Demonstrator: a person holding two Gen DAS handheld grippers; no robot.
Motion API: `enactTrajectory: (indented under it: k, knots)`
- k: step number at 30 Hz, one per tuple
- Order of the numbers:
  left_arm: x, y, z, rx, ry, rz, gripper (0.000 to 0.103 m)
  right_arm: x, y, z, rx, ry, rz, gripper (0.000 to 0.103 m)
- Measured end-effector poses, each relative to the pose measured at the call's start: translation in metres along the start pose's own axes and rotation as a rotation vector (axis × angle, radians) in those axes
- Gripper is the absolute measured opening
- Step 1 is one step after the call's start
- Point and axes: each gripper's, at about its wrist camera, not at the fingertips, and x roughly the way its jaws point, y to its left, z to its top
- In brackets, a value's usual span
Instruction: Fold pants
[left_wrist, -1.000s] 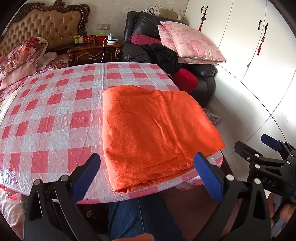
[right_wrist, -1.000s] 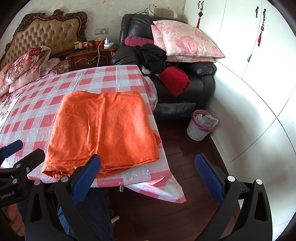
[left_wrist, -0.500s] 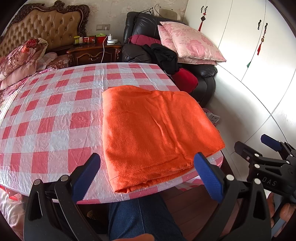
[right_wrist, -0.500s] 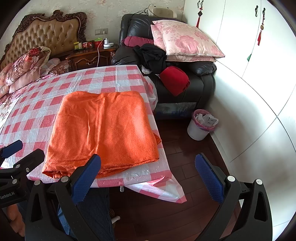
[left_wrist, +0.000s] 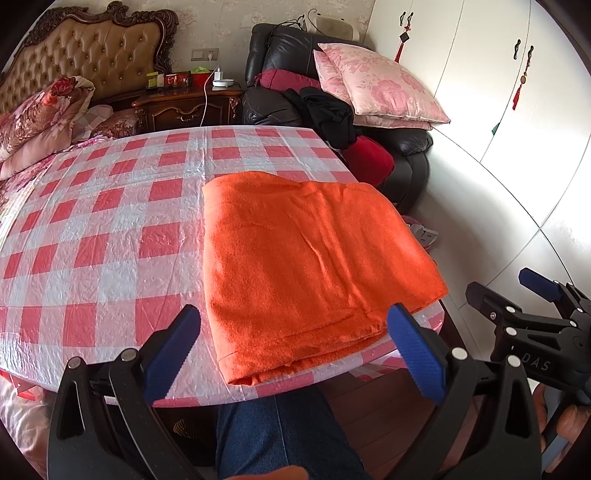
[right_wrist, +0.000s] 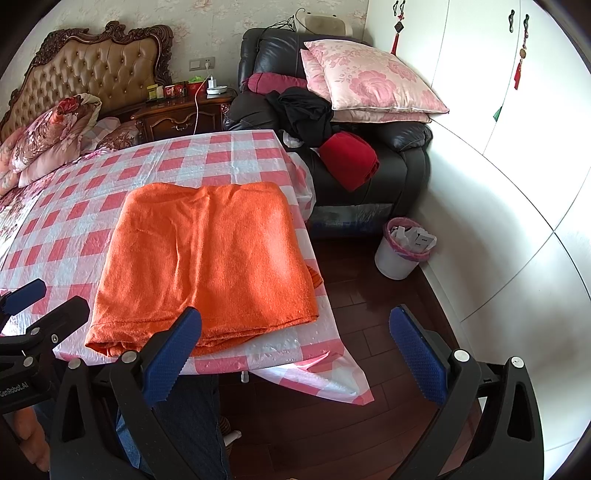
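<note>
The orange pants (left_wrist: 310, 266) lie folded into a flat rectangle on the checked tabletop (left_wrist: 110, 236), at its near right corner. They sit just ahead of the left tool (left_wrist: 293, 349), whose blue pads are spread wide and hold nothing. The right tool (right_wrist: 295, 349) is likewise spread and empty; the pants lie ahead and to its left, with a waste bin (right_wrist: 400, 254) on the floor ahead to its right.

A home bedroom is showing. A table in a red-and-white checked cloth (left_wrist: 110, 229) is standing in the middle; behind it a tufted carved headboard (left_wrist: 92, 55) and a wooden nightstand (left_wrist: 184, 107) are sitting, to its right a black leather armchair (right_wrist: 369, 155) is holding pink pillows (right_wrist: 369, 81), beside white wardrobe doors (right_wrist: 480, 74).
</note>
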Motion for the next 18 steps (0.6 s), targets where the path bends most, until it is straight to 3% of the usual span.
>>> enactTrajectory:
  k: [18]
  knots:
    - [0.0007, -0.0024, 0.0011, 0.004, -0.008, -0.013, 0.101, 0.0006, -0.0026, 0.0006, 0.001, 0.000, 0.000, 0.098]
